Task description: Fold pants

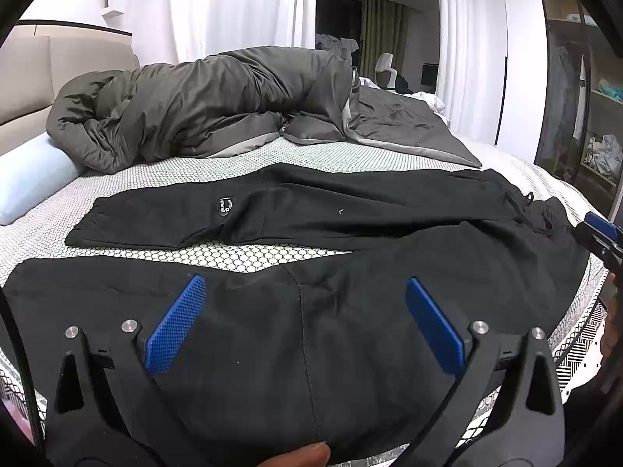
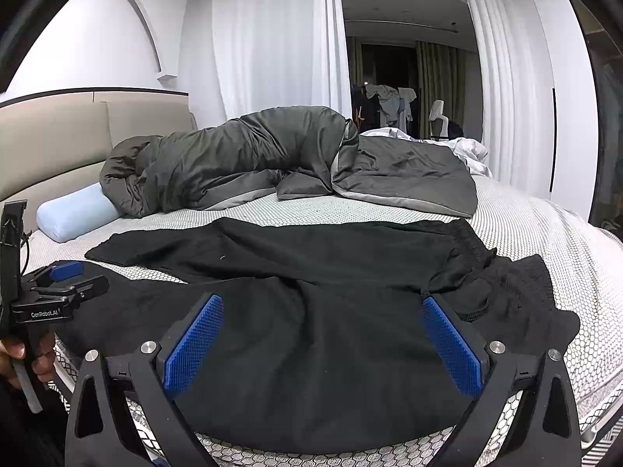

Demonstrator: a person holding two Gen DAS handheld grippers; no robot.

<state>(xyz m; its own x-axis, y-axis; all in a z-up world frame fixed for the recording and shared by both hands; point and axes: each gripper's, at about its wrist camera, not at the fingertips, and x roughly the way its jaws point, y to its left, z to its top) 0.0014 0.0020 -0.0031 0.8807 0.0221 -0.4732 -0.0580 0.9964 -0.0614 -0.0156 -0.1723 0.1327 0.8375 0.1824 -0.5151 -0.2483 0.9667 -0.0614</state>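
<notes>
Black pants (image 1: 350, 210) lie spread flat on the honeycomb-patterned mattress cover (image 1: 249, 159), with the near leg under both grippers and the far leg stretched toward the left. The left gripper (image 1: 305, 295) and the right gripper (image 2: 323, 315) hover over the near leg, jaws wide apart, holding nothing. Behind the pants lie a bunched grey duvet (image 1: 202, 105) and a light blue bolster pillow (image 2: 74, 214).

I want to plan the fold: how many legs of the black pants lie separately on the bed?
2. The far leg lies flat toward the blue bolster. The near leg runs along the bed edge, under the open left gripper.
</notes>
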